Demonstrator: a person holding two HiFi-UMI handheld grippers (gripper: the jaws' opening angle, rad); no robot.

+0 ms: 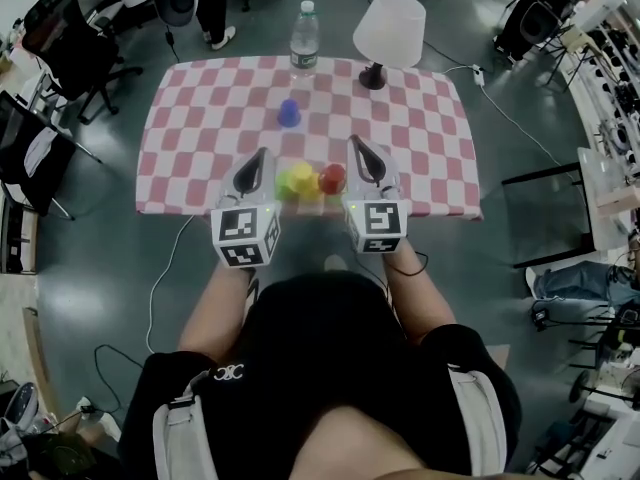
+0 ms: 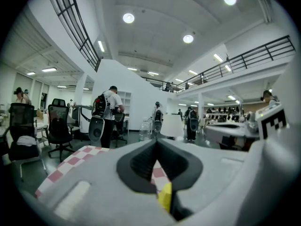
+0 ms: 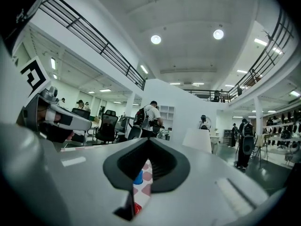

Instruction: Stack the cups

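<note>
Green (image 1: pixel 284 182), yellow (image 1: pixel 304 177) and red (image 1: pixel 332 178) cups stand in a row near the front edge of the pink-checked table (image 1: pixel 420 138). A blue cup (image 1: pixel 289 113) stands alone farther back. My left gripper (image 1: pixel 261 154) hovers just left of the row and my right gripper (image 1: pixel 356 143) just right of it, both level. In the left gripper view the left gripper (image 2: pixel 156 142) has its tips together, with a sliver of the yellow cup (image 2: pixel 165 197) below. The right gripper (image 3: pixel 146 140) is likewise shut and empty, with the blue cup (image 3: pixel 138 177) and red cup (image 3: pixel 137 207) seen through the slit.
A water bottle (image 1: pixel 304 36) and a white-shaded lamp (image 1: pixel 388 30) stand at the table's far edge. Office chairs (image 1: pixel 70 48) sit to the left and a cable (image 1: pixel 165 268) runs across the floor. People stand beyond the table (image 2: pixel 110 109).
</note>
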